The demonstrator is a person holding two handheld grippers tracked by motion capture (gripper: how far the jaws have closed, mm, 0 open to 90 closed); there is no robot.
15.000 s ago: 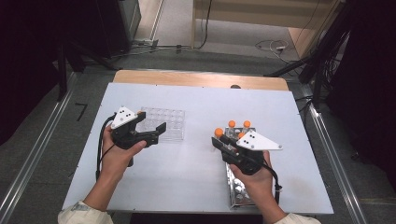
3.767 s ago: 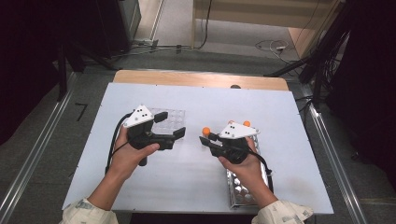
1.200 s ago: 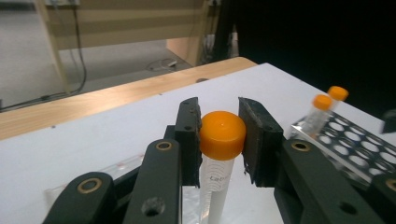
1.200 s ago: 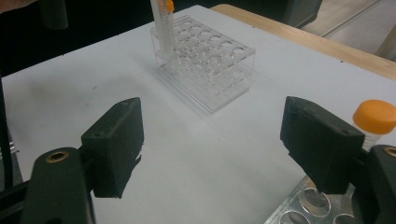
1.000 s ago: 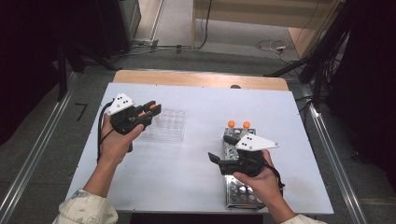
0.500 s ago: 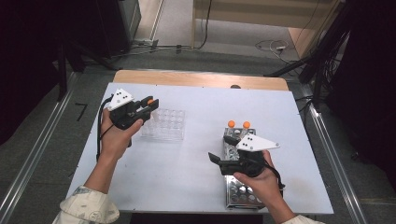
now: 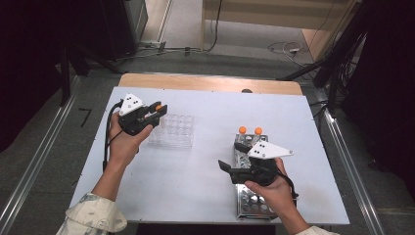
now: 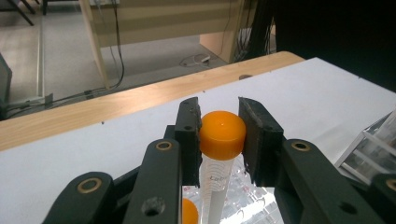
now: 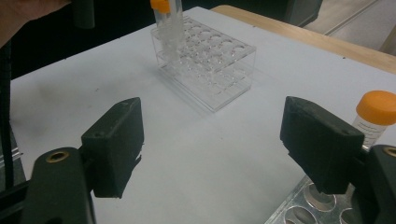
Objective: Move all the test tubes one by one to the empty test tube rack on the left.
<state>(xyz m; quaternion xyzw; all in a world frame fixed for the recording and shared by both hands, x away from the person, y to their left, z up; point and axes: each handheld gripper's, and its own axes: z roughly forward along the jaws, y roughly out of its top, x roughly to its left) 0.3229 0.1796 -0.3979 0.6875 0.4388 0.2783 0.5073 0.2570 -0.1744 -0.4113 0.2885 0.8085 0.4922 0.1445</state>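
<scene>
Left tongs (image 8: pixel 219 135) grip an orange-capped tube (image 8: pixel 222 135) over the clear rack (image 7: pixel 171 129).

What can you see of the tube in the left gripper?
The tube is a clear plastic cylinder with an orange screw cap and faint printing on its wall. It stands upright, clamped at the cap by the left gripper, over the near-left corner of the clear rack. Its lower end is hidden.

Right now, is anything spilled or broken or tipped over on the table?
Nothing stands out. The clear rack and metal rack sit flat, two orange-capped tubes stand upright, and the left gripper holds another tube upright.
</scene>
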